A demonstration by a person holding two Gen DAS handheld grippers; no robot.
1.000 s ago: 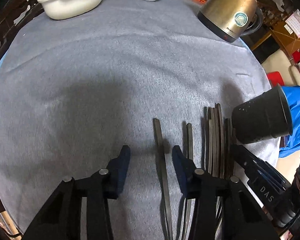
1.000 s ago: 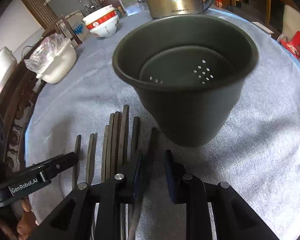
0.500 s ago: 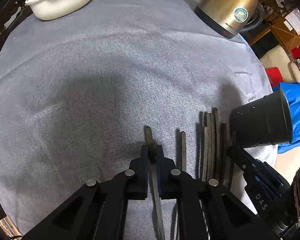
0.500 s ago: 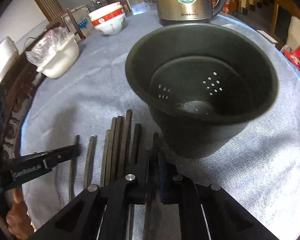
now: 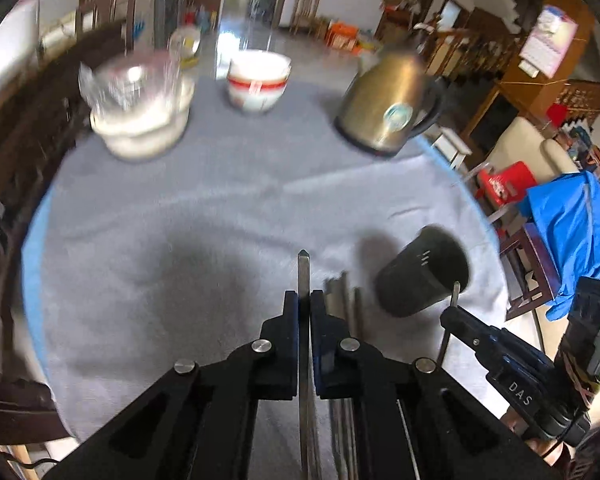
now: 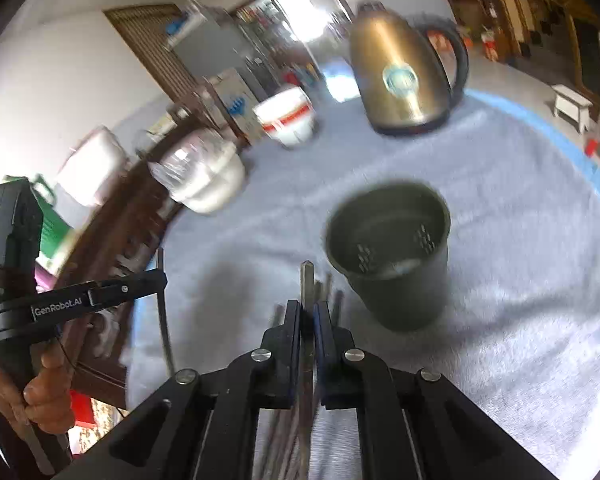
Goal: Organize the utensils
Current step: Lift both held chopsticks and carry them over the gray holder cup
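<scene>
Near the table's (image 5: 148,220) right edge, the dark cup (image 6: 392,256) stands just right of both tongs, left (image 5: 304,300) and right (image 6: 307,308), each clamped on one chopstick (image 6: 306,280) pointing forward, the right nearer.

table (image 5: 148,264): grey cloth | on it: chopsticks (image 5: 342,292), dark holder (image 6: 392,256), kettle (image 5: 388,108), bowls (image 5: 258,80)

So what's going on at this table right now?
A person holds a gripper in each hand. The left gripper is shut on one dark flat chopstick, and the right gripper is shut on another dark chopstick. The remaining dark chopsticks lie on the grey tablecloth beside the dark perforated utensil holder, which stands upright and looks empty.
</scene>
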